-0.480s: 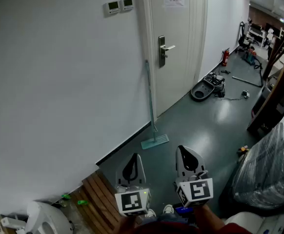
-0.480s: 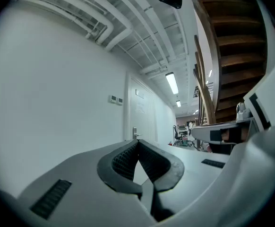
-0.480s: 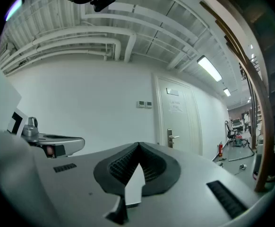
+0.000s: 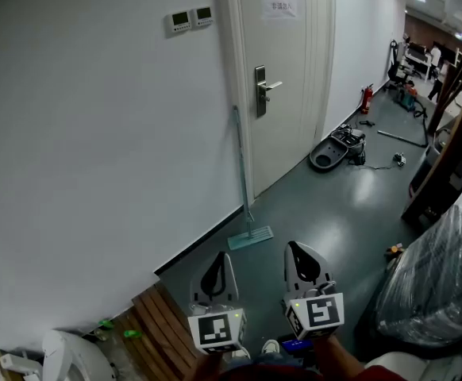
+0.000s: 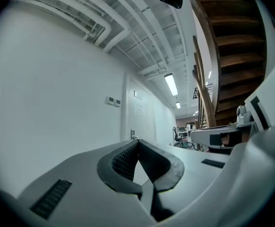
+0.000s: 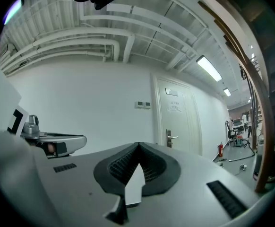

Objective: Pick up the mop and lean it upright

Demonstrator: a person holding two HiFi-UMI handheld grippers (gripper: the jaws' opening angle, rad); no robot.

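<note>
In the head view, the mop (image 4: 242, 169) stands upright against the white wall (image 4: 88, 149), just beside the frame of the closed door (image 4: 286, 125). Its flat head rests on the grey floor (image 4: 326, 221) at the foot of the wall. Two small wall controls (image 4: 190, 18) sit high to the left of the door. Farther down the corridor a dark round device (image 4: 332, 149) lies on the floor near the door, and a red fire extinguisher (image 4: 367, 96) stands against the wall beyond it. A plastic-wrapped bundle (image 4: 441, 276) fills the lower right, and a slatted wooden board (image 4: 163, 324) lies at lower left. Between us and the mop the floor is bare. The left gripper (image 4: 217, 275) and the right gripper (image 4: 303, 259) sit low in the view, side by side, well apart from the mop.

In the left gripper view, we see the jaws closed tip to tip with nothing between them, facing the wall and the door. The right gripper shows at the right edge.

In the right gripper view, the jaws are likewise closed and empty. The door, the wall controls and the extinguisher lie ahead, and the left gripper shows at the left. We cannot make out the mop here.

Against the earlier frame, the mop leans in the same place and both grippers keep their spots. Only our viewpoint has shifted slightly.
</note>
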